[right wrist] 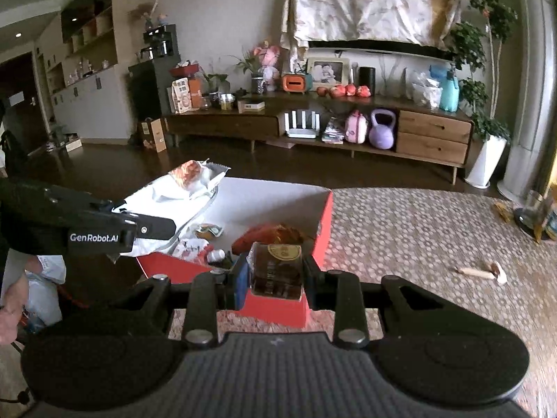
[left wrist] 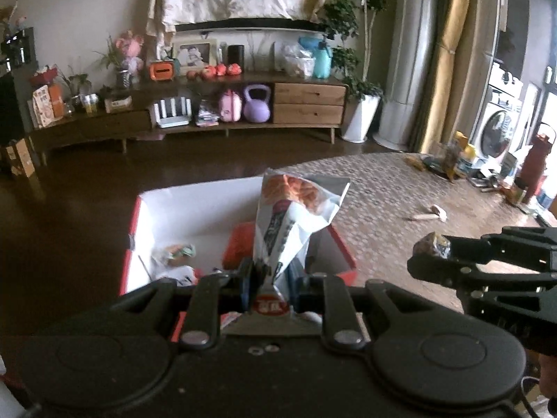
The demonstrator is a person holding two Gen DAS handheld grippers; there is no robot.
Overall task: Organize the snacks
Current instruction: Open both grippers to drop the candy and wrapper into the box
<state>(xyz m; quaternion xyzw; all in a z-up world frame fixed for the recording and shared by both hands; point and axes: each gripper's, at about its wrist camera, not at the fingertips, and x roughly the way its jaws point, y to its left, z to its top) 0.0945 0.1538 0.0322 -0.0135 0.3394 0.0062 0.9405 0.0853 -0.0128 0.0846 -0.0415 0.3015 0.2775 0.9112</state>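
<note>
The left gripper [left wrist: 269, 284] pinches a white snack bag [left wrist: 296, 216] above the red box [left wrist: 139, 230]; the right gripper [right wrist: 275, 275] clamps a dark packet [right wrist: 276, 271] at its near corner. Lower each well inside the walls before spreading the fingers.

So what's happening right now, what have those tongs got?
Left tongs shut on white snack bag. Right tongs shut on small brown packet. Both above red box, snacks already inside. Nothing blocking.
</note>
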